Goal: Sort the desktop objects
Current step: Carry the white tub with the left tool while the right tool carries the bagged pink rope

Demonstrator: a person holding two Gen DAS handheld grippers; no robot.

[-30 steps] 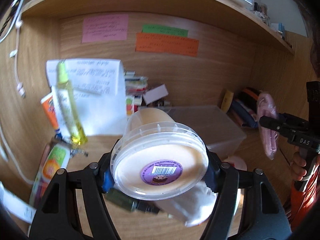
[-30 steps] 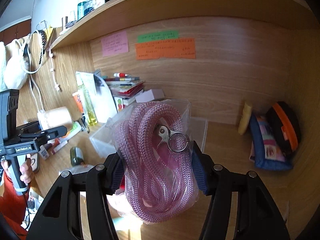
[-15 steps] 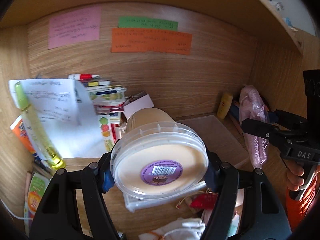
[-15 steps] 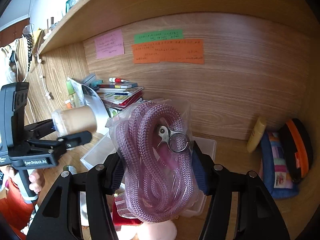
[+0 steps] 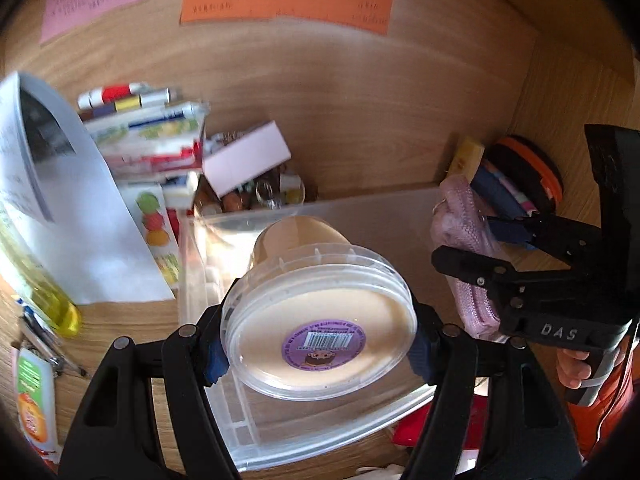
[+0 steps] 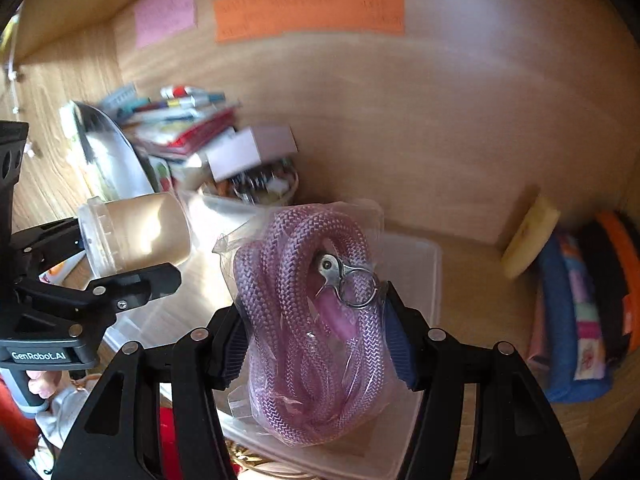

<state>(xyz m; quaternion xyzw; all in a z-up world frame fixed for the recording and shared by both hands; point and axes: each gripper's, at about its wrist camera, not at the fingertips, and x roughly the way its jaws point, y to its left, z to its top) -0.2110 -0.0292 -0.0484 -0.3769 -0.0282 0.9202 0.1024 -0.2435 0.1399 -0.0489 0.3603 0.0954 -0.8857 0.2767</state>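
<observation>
My left gripper (image 5: 318, 352) is shut on a clear plastic tub of beige cream (image 5: 320, 324), lid toward the camera, held above an open clear storage box (image 5: 224, 364). The tub also shows in the right wrist view (image 6: 136, 236). My right gripper (image 6: 320, 344) is shut on a bagged coil of pink rope (image 6: 316, 336) with a metal clasp, over the same box (image 6: 416, 264). The rope (image 5: 464, 256) and right gripper (image 5: 520, 280) appear at the right of the left wrist view.
A stack of books and markers (image 5: 148, 132), a pink box (image 5: 246, 158) and a sheet of paper (image 5: 68, 216) stand at back left. A yellow bottle (image 5: 48, 300) leans at the left. Pouches and a yellow tube (image 6: 528, 240) lie at right. The wooden back wall carries coloured notes.
Both grippers have moved forward and down toward the clear box, still holding the tub and the rope. The box now lies directly under both.
</observation>
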